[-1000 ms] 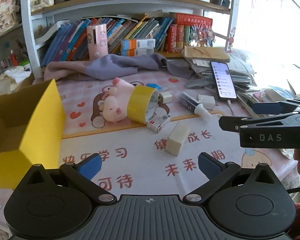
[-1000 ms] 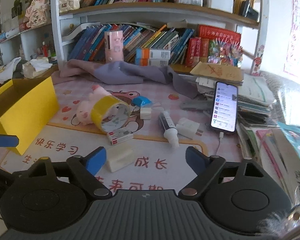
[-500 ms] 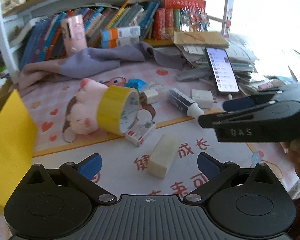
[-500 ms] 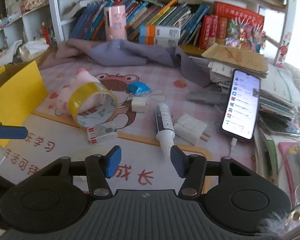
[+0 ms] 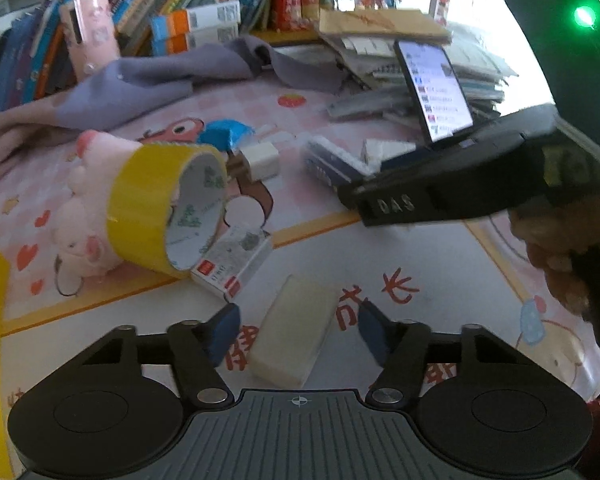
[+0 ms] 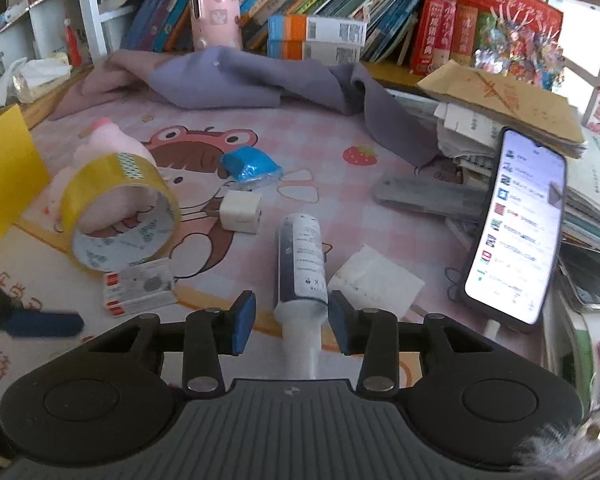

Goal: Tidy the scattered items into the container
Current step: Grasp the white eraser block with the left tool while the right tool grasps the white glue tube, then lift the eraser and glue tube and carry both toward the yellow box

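Observation:
In the left wrist view my left gripper (image 5: 298, 330) is open with its blue pads on either side of a cream eraser block (image 5: 294, 338) lying on the mat, not touching it. In the right wrist view my right gripper (image 6: 292, 322) is open around the white neck of a dark tube bottle (image 6: 300, 258), with small gaps on both sides. A yellow tape roll (image 5: 164, 206) leans on a pink plush pig (image 5: 82, 216). A small red-and-white box (image 5: 232, 264) lies beside the roll. The yellow box container (image 6: 4, 176) stands at the left edge.
A white charger cube (image 6: 240, 212), a blue wrapped item (image 6: 250, 164) and a white adapter (image 6: 374, 276) lie on the mat. A lit phone (image 6: 516, 224) leans on stacked papers at the right. A grey cloth (image 6: 236, 76) and bookshelves fill the back.
Both grippers have moved forward and down. The left now straddles the eraser block and the right now straddles the tube bottle. Both jaws have narrowed. The yellow box has slid to the left edge of view.

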`<act>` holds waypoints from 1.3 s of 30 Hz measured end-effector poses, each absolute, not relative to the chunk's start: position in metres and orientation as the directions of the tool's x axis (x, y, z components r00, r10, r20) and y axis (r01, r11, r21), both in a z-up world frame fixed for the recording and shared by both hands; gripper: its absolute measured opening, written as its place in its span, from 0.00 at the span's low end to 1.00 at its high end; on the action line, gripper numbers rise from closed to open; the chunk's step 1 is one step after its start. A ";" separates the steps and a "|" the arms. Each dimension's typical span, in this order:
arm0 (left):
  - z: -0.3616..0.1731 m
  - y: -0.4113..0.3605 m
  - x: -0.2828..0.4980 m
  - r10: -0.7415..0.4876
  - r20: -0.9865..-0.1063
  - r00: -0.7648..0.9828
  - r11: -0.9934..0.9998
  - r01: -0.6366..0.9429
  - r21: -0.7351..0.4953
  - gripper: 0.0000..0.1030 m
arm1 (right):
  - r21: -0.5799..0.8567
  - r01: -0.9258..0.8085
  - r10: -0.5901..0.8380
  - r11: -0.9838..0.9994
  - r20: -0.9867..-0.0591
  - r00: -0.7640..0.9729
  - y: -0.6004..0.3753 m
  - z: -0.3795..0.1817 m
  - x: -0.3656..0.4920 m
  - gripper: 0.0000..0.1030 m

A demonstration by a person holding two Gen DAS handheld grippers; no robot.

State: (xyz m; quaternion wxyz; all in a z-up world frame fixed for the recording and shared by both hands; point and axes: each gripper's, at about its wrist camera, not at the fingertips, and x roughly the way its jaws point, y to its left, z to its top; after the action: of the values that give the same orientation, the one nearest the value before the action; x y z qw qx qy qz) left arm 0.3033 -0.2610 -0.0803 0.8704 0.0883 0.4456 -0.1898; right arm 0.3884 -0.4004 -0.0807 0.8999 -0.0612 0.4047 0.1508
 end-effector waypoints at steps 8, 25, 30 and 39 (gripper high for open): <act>-0.087 -0.259 0.308 -0.266 -0.814 0.516 0.912 0.408 -0.039 0.40 | 0.014 -0.334 0.226 0.942 -0.763 0.605 -0.390 -0.095 0.413 0.37; -0.083 -0.244 0.298 -0.290 -0.800 0.526 0.929 0.357 -0.101 0.25 | 0.060 -0.401 0.292 0.914 -0.784 0.547 -0.376 -0.095 0.405 0.30; -0.074 -0.239 0.291 -0.285 -0.790 0.543 0.935 0.338 -0.106 0.25 | 0.079 -0.405 0.309 0.911 -0.781 0.542 -0.380 -0.088 0.389 0.30; -0.054 -0.223 0.270 -0.281 -0.764 0.582 0.948 0.294 -0.124 0.25 | 0.130 -0.428 0.366 0.895 -0.761 0.536 -0.383 -0.066 0.356 0.30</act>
State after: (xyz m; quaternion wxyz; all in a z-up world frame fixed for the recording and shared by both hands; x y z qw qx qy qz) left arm 0.2697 -0.2233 -0.0538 0.8892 0.0080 0.4279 -0.1617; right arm 0.3562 -0.3826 -0.0664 0.8755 -0.0361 0.4251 0.2267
